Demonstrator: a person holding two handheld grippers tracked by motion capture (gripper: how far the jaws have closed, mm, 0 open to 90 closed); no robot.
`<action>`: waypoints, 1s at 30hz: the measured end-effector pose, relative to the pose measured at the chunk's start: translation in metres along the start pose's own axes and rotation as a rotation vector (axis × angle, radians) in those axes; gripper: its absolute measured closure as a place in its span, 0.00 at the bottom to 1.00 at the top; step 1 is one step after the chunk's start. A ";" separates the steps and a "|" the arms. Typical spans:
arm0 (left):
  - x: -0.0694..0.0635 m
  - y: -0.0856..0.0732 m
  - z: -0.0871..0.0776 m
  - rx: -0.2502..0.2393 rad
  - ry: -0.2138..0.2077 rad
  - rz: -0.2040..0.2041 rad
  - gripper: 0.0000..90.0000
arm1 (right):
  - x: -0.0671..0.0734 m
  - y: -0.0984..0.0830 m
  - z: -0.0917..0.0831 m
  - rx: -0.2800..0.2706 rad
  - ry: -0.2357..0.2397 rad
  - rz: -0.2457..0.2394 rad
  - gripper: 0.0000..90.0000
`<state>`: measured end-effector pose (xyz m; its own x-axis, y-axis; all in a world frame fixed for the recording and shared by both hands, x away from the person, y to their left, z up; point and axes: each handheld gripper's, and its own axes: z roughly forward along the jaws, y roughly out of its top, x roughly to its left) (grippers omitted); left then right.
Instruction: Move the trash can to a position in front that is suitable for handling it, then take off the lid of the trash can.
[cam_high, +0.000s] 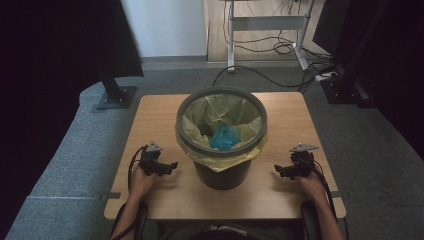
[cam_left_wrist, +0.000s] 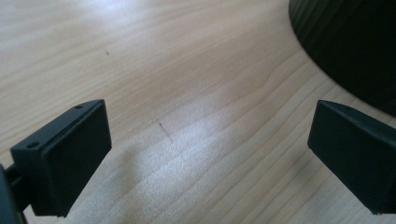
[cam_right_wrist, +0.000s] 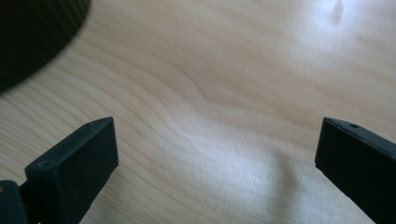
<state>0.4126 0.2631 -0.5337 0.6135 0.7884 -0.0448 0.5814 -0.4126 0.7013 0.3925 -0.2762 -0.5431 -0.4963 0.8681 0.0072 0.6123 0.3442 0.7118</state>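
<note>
A dark round bin (cam_high: 221, 172) stands in the middle of the wooden table (cam_high: 155, 115), lined with a pale yellow bag (cam_high: 227, 161) folded over its grey rim. Something blue and crumpled (cam_high: 225, 137) lies inside it. My left gripper (cam_high: 170, 166) rests low on the table to the bin's left, open, with bare wood between its jaws (cam_left_wrist: 205, 149). The bin's ribbed dark wall (cam_left_wrist: 355, 42) fills the upper right corner of the left gripper view. My right gripper (cam_high: 279, 171) sits to the bin's right, open over bare wood (cam_right_wrist: 215, 158), with the bin's wall (cam_right_wrist: 32, 32) at the upper left.
Grey carpet surrounds the table. A black monitor-stand base (cam_high: 116, 96) stands beyond the far left corner. Desk legs (cam_high: 231, 35) and loose cables (cam_high: 280, 47) lie on the floor behind. Dark equipment (cam_high: 350, 85) stands at the far right.
</note>
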 end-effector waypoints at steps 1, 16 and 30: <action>0.000 -0.001 0.001 0.003 -0.001 0.002 0.00 | -0.001 -0.002 0.002 0.010 -0.008 -0.003 0.00; 0.001 -0.005 0.013 0.078 0.026 0.013 0.00 | -0.007 -0.013 0.007 -0.006 -0.021 0.016 0.00; 0.000 0.005 0.018 0.130 0.057 -0.026 0.00 | -0.005 -0.013 0.007 -0.006 -0.016 0.011 0.00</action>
<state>0.4248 0.2527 -0.5425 0.5680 0.8228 -0.0192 0.6636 -0.4441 0.6020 0.3912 -0.2823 -0.5572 -0.4798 0.8774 0.0040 0.6137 0.3323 0.7162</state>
